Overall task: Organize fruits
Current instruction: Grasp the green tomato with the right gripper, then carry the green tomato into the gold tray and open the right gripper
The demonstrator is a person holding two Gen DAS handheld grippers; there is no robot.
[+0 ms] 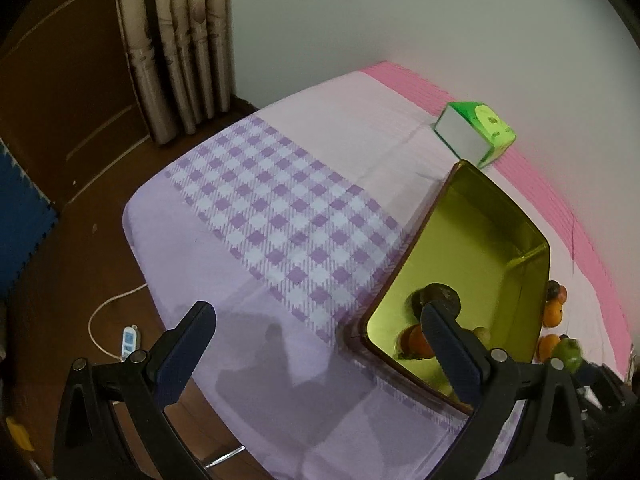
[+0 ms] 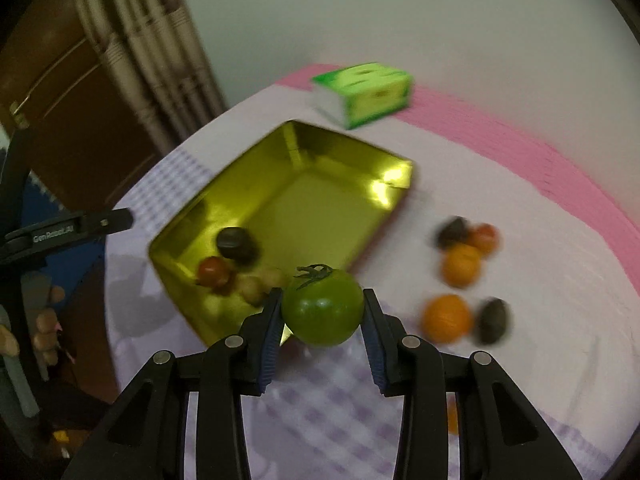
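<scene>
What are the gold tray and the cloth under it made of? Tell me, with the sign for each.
Gold tray: looks like thin metal with a glossy gold finish; its walls mirror the fruit and throw bright glints. It could be metallised plastic.
Cloth: looks like woven fabric, matte; it has a printed purple check, faint creases, and drapes over the table edge.

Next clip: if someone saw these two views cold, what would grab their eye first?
First, the round green tomato-like fruit with a dark stem clamped in the right gripper, near the shiny golden rectangular tin tray. The tray sits on a lilac checked tablecloth and holds a few small fruits, while small orange and dark fruits lie on the cloth to its right. Behind it lies a bright green tissue pack.
</scene>
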